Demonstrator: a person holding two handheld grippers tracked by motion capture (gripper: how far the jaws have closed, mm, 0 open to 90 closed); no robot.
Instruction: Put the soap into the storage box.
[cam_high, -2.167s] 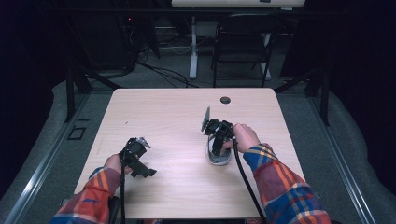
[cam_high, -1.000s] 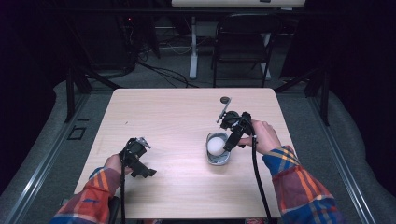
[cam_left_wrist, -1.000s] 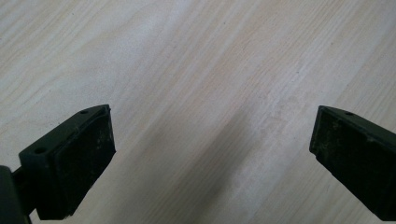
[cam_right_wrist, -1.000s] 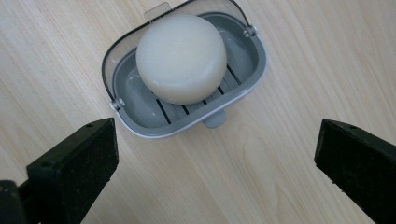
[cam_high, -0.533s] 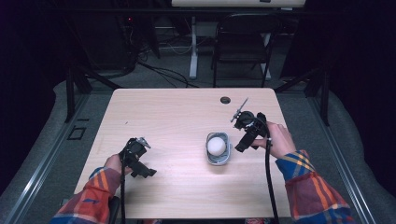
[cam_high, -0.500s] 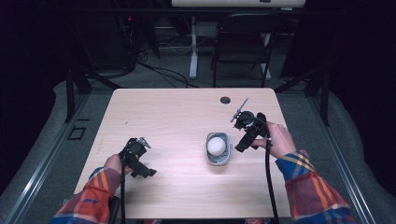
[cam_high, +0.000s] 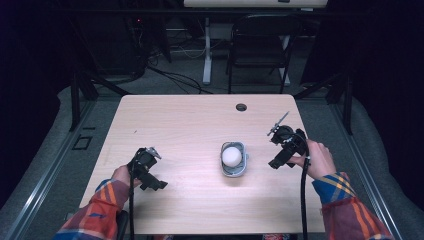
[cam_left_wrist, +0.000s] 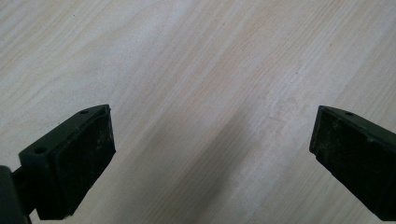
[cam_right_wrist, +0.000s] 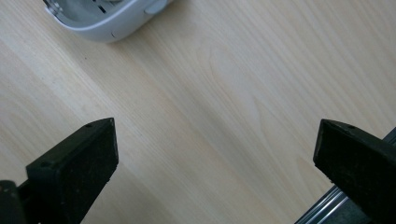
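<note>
On the tabletop a small grey holder sits a little right of centre, and a white ball rests in it. The right gripper is held above the tabletop just to the right of the holder, apart from it, near the right edge, with the person's right hand wrapped around its body and a black cable trailing down toward the bottom of the high view. In the right gripper view its two black jaws stand wide apart with nothing between them but bare wood; the pale rim of the holder shows at the upper left, well clear of the jaws, and the metal edge of the tabletop shows at the lower right corner. The left gripper is at the front left of the tabletop, well apart from the holder, gripped by the left hand, which comes out of a plaid sleeve. In the left gripper view its jaws are likewise spread wide over bare wood grain, holding nothing. A small dark round hole lies near the far edge of the tabletop, and a black chair stands on the floor beyond it.
</note>
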